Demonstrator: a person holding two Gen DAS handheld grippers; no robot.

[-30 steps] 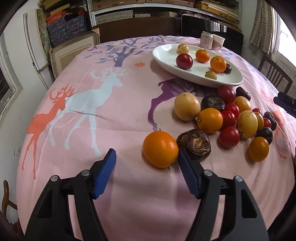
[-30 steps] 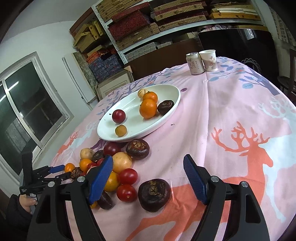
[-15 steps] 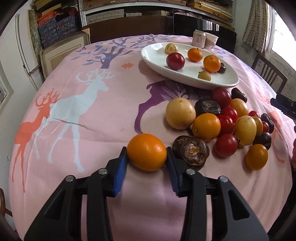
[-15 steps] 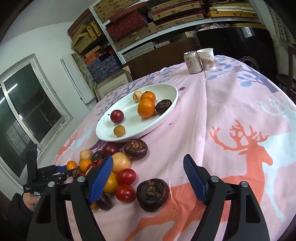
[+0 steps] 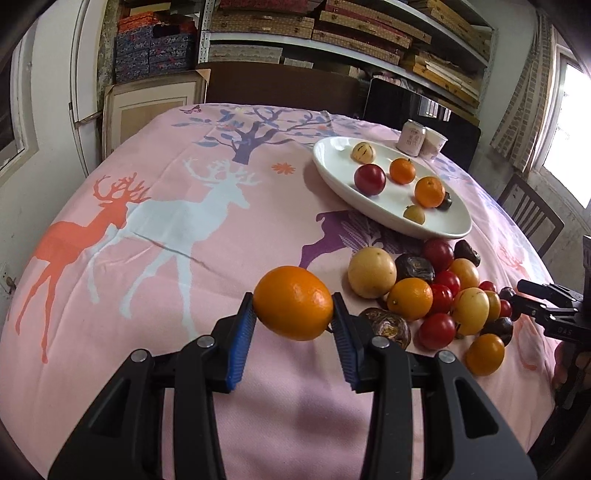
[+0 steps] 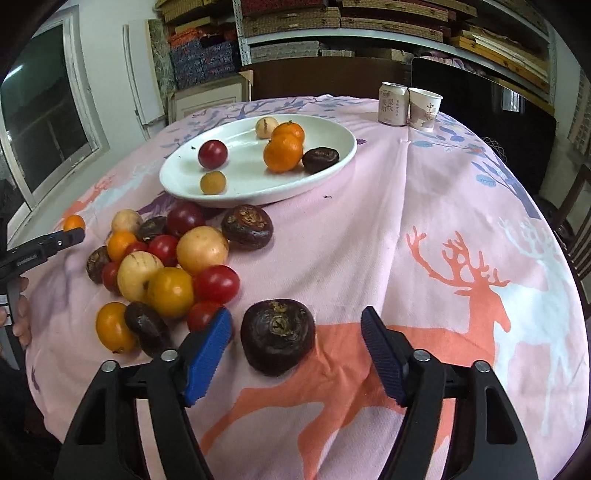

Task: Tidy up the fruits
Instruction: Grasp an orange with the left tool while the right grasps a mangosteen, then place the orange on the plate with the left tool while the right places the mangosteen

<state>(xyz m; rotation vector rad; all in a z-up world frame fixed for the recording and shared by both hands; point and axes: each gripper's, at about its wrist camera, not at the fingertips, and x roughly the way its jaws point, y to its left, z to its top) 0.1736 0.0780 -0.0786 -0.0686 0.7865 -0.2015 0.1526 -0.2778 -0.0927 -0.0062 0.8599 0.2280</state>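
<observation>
Left gripper (image 5: 293,314) pads hide orange's (image 5: 293,302) sides.

Pink deer-print tablecloth (image 6: 443,206). Drink can (image 6: 393,104) touching paper cup (image 6: 424,109) at far edge. Shelves (image 5: 369,33) of stacked boxes behind.

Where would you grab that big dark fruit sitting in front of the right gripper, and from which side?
Probably across the widest middle of the dark round fruit, coming straight in from the near side. It sits squat with its stem scar up, so its rounded flanks face the right gripper, whose open jaws already flank it. Its right flank is free; a red tomato crowds the left, so enter carefully.
</observation>
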